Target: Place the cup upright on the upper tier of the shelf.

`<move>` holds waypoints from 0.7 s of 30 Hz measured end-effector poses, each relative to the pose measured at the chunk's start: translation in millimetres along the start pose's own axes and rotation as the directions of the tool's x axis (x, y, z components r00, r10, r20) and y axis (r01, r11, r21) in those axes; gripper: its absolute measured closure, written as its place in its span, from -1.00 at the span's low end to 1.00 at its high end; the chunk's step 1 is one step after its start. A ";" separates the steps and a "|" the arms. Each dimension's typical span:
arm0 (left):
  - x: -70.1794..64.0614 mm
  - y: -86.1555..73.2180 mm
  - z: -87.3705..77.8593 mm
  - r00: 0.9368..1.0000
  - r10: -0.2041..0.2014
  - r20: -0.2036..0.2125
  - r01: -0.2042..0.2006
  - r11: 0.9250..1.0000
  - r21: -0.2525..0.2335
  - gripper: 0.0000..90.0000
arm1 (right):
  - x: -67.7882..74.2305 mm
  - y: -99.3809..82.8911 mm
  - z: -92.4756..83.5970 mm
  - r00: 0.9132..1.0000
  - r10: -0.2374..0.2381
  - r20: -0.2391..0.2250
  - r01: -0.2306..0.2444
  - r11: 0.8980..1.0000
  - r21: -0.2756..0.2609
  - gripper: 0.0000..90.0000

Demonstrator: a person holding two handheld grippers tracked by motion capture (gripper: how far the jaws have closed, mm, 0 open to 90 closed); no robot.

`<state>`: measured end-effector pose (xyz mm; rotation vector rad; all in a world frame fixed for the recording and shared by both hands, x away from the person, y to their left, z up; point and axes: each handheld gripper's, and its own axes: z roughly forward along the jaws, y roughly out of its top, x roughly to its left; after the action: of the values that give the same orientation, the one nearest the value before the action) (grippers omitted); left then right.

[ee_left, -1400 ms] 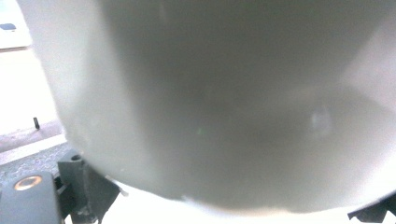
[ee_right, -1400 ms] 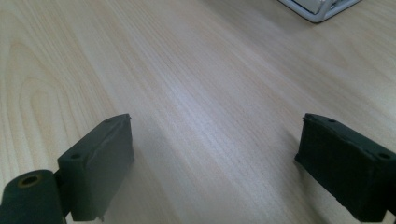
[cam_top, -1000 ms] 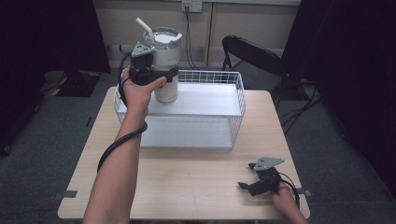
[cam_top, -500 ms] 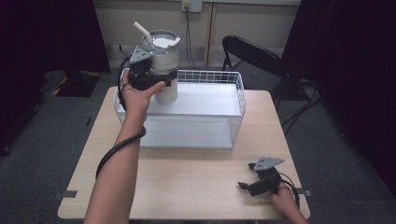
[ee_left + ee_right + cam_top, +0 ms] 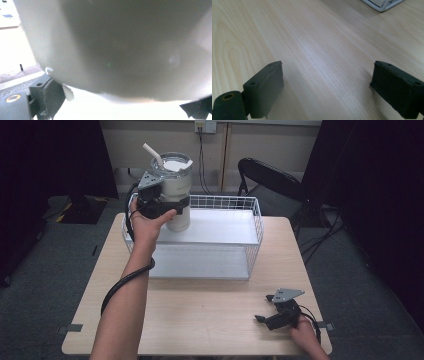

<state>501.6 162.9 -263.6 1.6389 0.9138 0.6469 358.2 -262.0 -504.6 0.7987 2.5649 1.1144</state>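
Observation:
A tall cream tumbler (image 5: 177,180) with a lid and a bent straw stands upright in the far left corner of the white wire basket (image 5: 254,227). My left gripper (image 5: 172,206) is shut on its middle, one jaw on each side. In the left gripper view the tumbler's wall (image 5: 120,45) is pressed close between the black pads (image 5: 48,96), with bright white below it. I cannot tell whether its base touches the basket floor. My right gripper (image 5: 264,309) lies on the table near the front right, open, with only bare wood (image 5: 312,37) between its jaws.
The basket takes up the far half of the wooden table (image 5: 200,315), and its corner (image 5: 384,5) shows at the top of the right gripper view. A black chair (image 5: 270,180) stands behind the table. A cable trails along the left forearm (image 5: 125,285).
My left gripper and the tumbler have sunk slightly into the basket corner. The right gripper has not moved.

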 end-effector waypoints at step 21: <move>5.8 -15.2 -9.3 0.999 -0.013 0.039 0.010 0.997 0.080 -0.78 | 0.0 0.0 0.0 1.000 0.000 0.000 0.000 1.000 0.000 -0.78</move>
<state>493.8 174.5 -276.2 1.7101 0.9304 0.5750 358.3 -262.0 -504.6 0.7989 2.5648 1.1142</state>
